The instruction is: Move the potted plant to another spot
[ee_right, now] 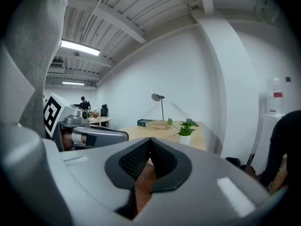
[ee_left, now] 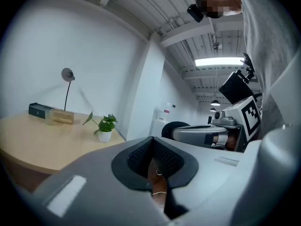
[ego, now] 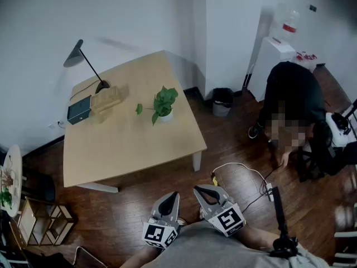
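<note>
A small potted plant (ego: 162,106) with green leaves in a white pot stands near the far right part of a light wooden table (ego: 128,147). Both grippers hang low over the dark wood floor, well short of the table's near edge. My left gripper (ego: 170,201) is shut, its tips meeting with nothing between them. My right gripper (ego: 205,193) is shut and empty as well. The left gripper view has the plant (ee_left: 105,126) far off to the left of the jaws. In the right gripper view the plant (ee_right: 185,130) stands on the table beyond the jaw tips.
A desk lamp (ego: 83,65), a dark box (ego: 79,109) and a wooden block (ego: 106,99) sit at the table's far left. A person (ego: 293,102) crouches at right near a water dispenser (ego: 276,53). A bin (ego: 222,101) and a white cable (ego: 242,169) are on the floor.
</note>
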`<state>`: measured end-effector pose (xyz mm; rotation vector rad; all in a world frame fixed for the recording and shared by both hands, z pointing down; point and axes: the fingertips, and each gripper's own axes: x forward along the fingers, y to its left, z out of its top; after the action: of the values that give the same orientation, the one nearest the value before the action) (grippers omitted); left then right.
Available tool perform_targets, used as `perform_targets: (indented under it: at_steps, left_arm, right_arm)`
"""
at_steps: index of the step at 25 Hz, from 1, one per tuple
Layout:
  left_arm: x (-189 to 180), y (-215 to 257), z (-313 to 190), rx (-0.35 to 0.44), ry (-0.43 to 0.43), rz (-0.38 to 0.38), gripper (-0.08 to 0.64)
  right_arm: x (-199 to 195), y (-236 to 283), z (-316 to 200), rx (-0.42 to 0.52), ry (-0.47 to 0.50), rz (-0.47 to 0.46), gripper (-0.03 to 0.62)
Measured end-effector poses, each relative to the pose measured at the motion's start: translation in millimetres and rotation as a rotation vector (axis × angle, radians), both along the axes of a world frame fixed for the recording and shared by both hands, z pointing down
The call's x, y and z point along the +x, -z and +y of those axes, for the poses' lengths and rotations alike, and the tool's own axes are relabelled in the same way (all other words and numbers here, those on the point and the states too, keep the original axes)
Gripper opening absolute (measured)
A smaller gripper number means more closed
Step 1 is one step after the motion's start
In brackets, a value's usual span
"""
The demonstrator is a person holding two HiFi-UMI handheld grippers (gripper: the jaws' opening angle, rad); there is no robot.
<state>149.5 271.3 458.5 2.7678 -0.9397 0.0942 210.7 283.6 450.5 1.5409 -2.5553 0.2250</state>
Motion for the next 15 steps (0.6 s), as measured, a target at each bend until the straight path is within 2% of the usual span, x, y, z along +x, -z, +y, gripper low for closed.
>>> perform_targets:
  at_steps: [10,15]
  left_arm:
    - [27,-3,-26,-0.021,0.051,-0.009,-0.006]
    - [32,-5,-58,-0.015,0.058,-0.012,-0.006]
  right_arm:
    - [32,-1,-30,-0.004,0.021,0.003,0.006]
    - [43,-11,-63,-0.010,0.014,0.000,0.006]
